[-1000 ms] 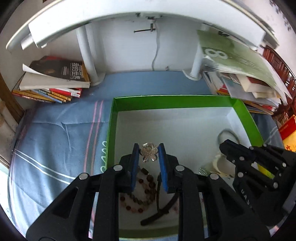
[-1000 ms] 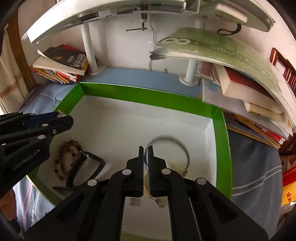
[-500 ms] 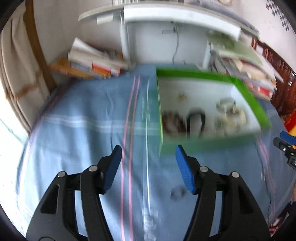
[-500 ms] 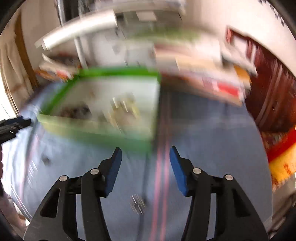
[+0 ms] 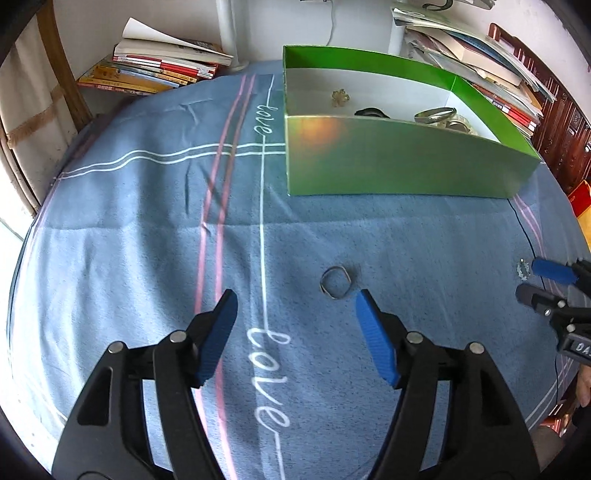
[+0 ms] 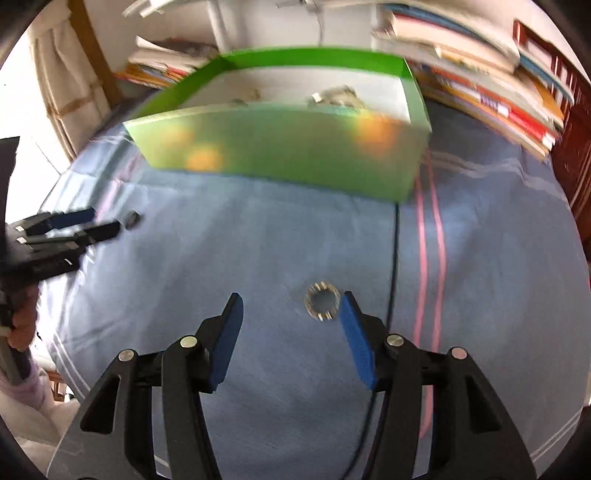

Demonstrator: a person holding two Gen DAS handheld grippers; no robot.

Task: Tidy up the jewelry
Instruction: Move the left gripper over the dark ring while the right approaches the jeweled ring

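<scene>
A green box [image 5: 399, 155] with a white inside stands on the blue cloth and holds a flower brooch [image 5: 340, 96], a dark band [image 5: 369, 111] and silver bangles [image 5: 436, 115]. My left gripper [image 5: 295, 299] is open and empty; a plain silver ring [image 5: 335, 285] lies on the cloth between its tips, nearer the right finger. My right gripper [image 6: 290, 301] is open and empty; a studded silver ring [image 6: 322, 305] lies just inside its right finger. The box also shows blurred in the right wrist view [image 6: 280, 147].
Book stacks lie at the back left [image 5: 159, 70] and back right [image 5: 480, 51]. A white shelf post [image 5: 227, 33] stands behind the box. The blue striped cloth [image 5: 147, 206] covers the table. Dark wooden furniture [image 5: 569, 122] stands at the right.
Both grippers have pulled back out of the box and opened. The brooch and the bangle they held now lie in the box. Each gripper now hangs low over a ring on the cloth.
</scene>
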